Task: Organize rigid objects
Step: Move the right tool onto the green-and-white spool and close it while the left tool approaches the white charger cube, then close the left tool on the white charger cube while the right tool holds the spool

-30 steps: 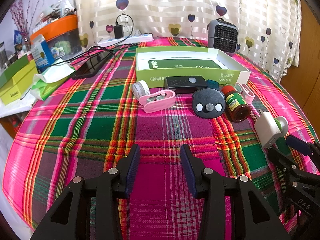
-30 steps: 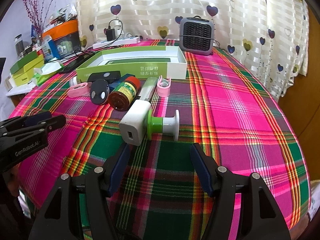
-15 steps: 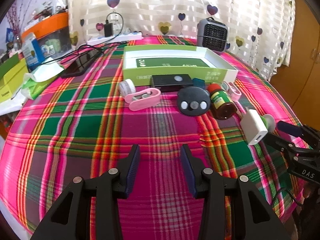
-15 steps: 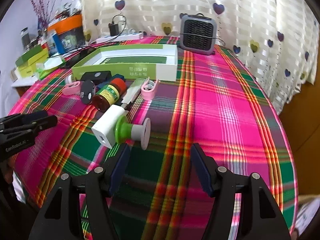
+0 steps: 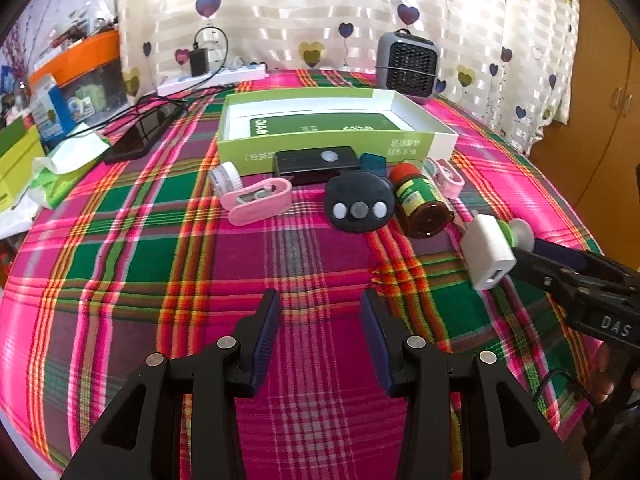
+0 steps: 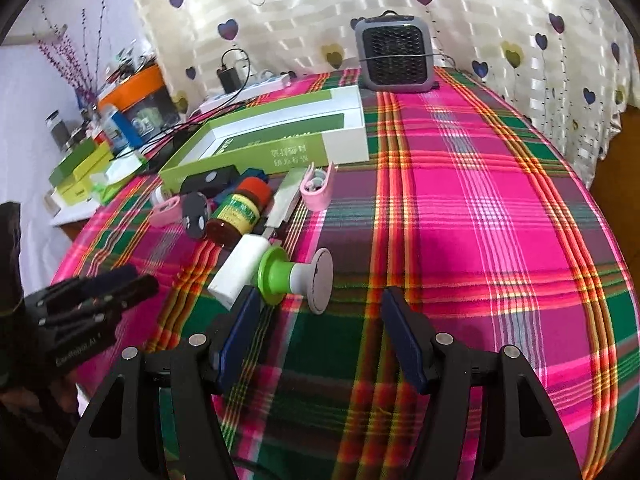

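A row of small objects lies before the open green-and-white box (image 5: 332,148) (image 6: 280,152): a pink clip (image 5: 256,200), a black rectangular device (image 5: 316,162), a black three-button remote (image 5: 358,208) (image 6: 195,216), a brown red-capped bottle (image 5: 420,204) (image 6: 234,212), a white charger (image 5: 486,254) (image 6: 238,270) and a green-and-white spool (image 6: 296,276). My left gripper (image 5: 320,332) is open and empty over bare cloth, short of the remote. My right gripper (image 6: 320,332) is open and empty, its fingers just short of the spool and the charger.
A grey mini fan (image 5: 408,64) (image 6: 394,54) stands behind the box. A power strip with cables (image 5: 212,78), a black phone (image 5: 140,136), green boxes (image 5: 16,160) and an orange-lidded bin (image 5: 80,64) crowd the left side. A second pink clip (image 6: 316,188) lies by the box.
My right gripper has moved forward and left toward the spool and charger, which now sit just ahead of its fingertips. My left gripper has drawn back slightly and stays open.
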The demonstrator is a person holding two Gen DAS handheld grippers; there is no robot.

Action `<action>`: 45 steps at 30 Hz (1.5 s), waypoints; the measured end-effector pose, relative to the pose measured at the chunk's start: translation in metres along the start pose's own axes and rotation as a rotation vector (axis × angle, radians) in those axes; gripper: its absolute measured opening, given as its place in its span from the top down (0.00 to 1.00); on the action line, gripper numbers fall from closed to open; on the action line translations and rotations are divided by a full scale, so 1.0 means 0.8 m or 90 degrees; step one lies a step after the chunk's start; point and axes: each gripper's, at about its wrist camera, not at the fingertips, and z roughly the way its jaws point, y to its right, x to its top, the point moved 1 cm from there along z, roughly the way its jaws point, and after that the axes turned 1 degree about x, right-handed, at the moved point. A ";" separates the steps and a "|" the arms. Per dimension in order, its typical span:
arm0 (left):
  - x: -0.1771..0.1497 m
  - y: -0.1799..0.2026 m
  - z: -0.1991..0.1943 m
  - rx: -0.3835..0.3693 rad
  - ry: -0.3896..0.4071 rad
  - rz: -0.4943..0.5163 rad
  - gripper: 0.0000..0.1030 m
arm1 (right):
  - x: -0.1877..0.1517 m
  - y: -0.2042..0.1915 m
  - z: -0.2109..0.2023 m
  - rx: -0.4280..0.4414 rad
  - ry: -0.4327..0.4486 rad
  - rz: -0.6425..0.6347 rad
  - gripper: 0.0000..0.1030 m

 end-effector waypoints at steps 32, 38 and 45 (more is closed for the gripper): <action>0.018 0.033 0.001 -0.111 -0.021 0.037 0.61 | 0.013 -0.005 0.021 -0.083 0.005 -0.019 0.67; 0.024 0.052 0.012 -0.151 -0.041 0.056 0.61 | 0.010 -0.002 0.016 -0.089 0.009 -0.026 0.67; 0.032 0.070 0.021 -0.163 -0.047 0.073 0.61 | 0.005 0.007 0.007 -0.102 0.011 -0.019 0.67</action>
